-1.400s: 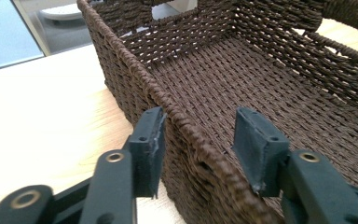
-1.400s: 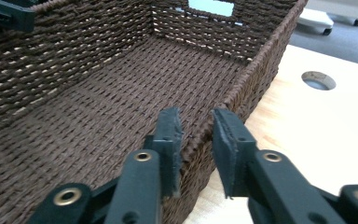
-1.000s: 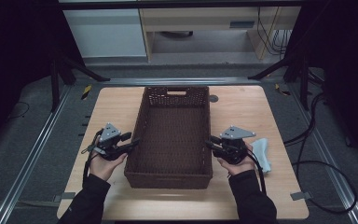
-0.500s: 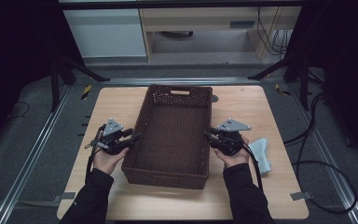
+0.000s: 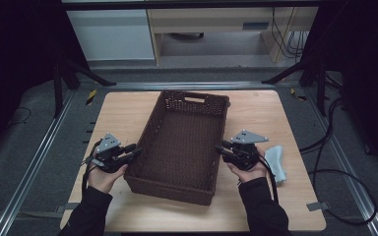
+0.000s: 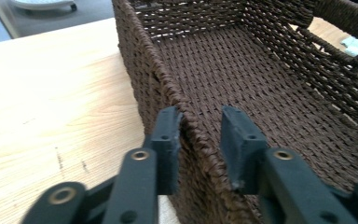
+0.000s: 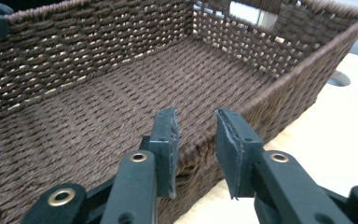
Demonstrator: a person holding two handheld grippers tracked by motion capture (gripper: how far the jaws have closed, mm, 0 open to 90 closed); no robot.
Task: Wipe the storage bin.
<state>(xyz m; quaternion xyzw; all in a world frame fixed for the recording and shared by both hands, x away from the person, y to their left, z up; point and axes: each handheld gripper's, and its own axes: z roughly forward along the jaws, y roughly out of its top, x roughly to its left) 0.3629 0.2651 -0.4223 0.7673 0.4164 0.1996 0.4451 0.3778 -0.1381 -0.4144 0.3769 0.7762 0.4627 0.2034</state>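
Observation:
A dark brown woven basket (image 5: 147, 132) lies on the wooden table (image 5: 118, 113), turned a little clockwise, with nothing inside. My left gripper (image 5: 135, 151) straddles its left wall (image 6: 140, 60). Its jaws have just been closing; the outer pad (image 6: 168, 140) touches the weave, the inner one stands slightly off the rim. My right gripper (image 5: 221, 147) straddles the right wall (image 7: 279, 88). Its jaws have just been opening, and the rim sits loosely between its fingertips (image 7: 233, 140). A hand holds each gripper.
A pale blue cloth (image 5: 277, 161) lies on the table just right of my right hand. Metal rails (image 5: 39, 162) run along both sides of the table. Cables (image 5: 334, 172) lie on the floor at the right. A grey round insert (image 7: 339, 78) sits in the tabletop beyond the basket.
The basket has turned clockwise: its far end swung right and its near end slightly left. Both hands stayed at its side walls.

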